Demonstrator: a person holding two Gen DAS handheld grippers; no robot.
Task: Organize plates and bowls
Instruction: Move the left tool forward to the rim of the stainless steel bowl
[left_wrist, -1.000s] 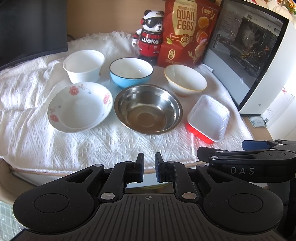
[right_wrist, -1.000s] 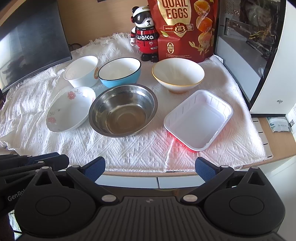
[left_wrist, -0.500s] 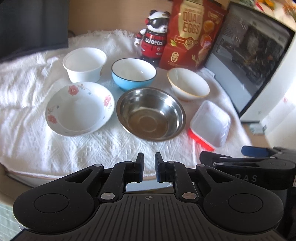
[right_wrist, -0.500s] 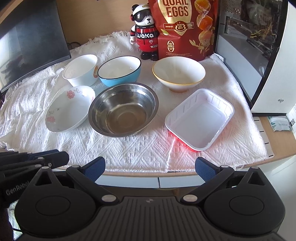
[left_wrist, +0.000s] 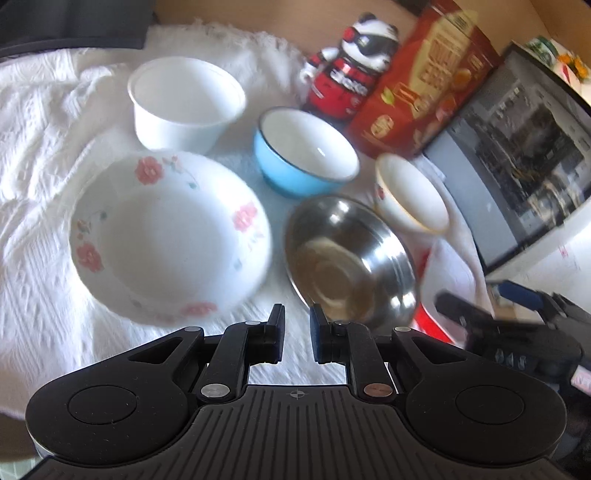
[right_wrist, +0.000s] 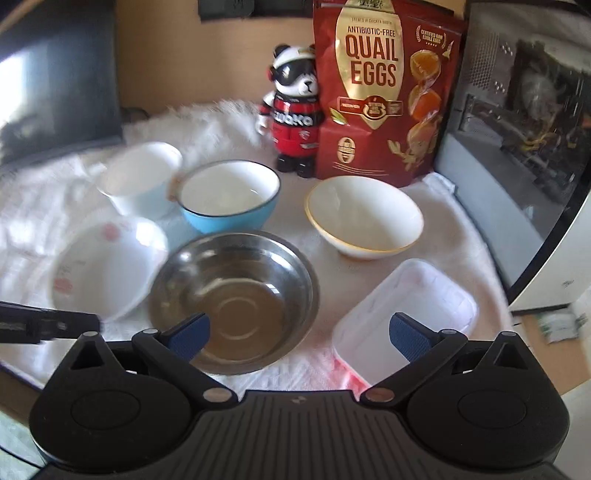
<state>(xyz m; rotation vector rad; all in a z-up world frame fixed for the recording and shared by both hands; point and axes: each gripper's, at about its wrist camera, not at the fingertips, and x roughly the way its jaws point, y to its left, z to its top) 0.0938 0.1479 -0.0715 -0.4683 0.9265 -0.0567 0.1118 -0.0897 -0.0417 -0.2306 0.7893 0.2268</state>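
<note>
A white textured cloth (right_wrist: 458, 236) with a fringed far edge covers most of the desk (right_wrist: 554, 339), whose bare pale wood shows at the near right corner. Behind it rises a plain tan wall (right_wrist: 207, 62). A dark monitor (right_wrist: 55, 85) stands at the back left, its screen catching a pale reflection. On the right sits a white computer case (right_wrist: 546, 291) with a glass side panel (right_wrist: 524, 122), cables and parts dimly visible inside. Against the wall stand a panda figurine (right_wrist: 293, 110) in a red suit and a red quail-egg bag (right_wrist: 384, 92). Bright daylight falls across the cloth, washing out its weave.
</note>
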